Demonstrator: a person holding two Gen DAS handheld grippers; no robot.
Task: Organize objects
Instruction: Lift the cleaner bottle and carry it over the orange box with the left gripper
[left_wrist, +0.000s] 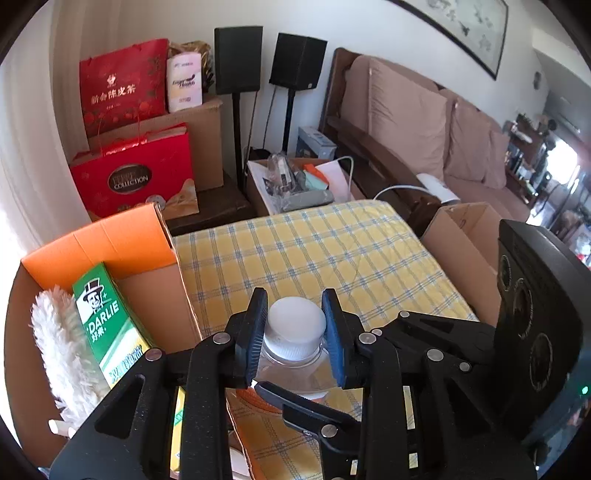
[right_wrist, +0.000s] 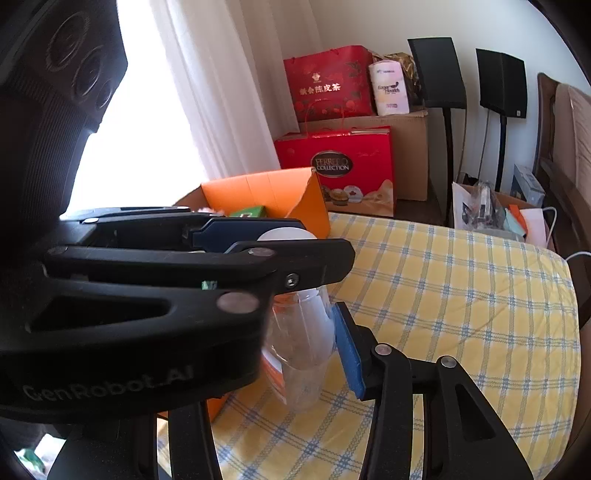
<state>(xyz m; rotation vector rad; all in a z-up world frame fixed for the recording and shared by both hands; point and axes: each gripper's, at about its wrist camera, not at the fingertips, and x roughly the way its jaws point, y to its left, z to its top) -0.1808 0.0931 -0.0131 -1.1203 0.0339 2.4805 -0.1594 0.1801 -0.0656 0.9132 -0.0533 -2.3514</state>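
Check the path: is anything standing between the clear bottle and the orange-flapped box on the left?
Nothing visible blocks it. The clear bottle is held at its white cap by the left gripper, right beside the open box. The toothpaste carton and white duster already fill part of the box.

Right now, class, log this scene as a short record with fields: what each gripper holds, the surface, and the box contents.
left gripper: shut on the white cap
right gripper: shut on the clear bottle body
surface: yellow plaid cloth
cardboard box: green toothpaste carton, white fluffy duster
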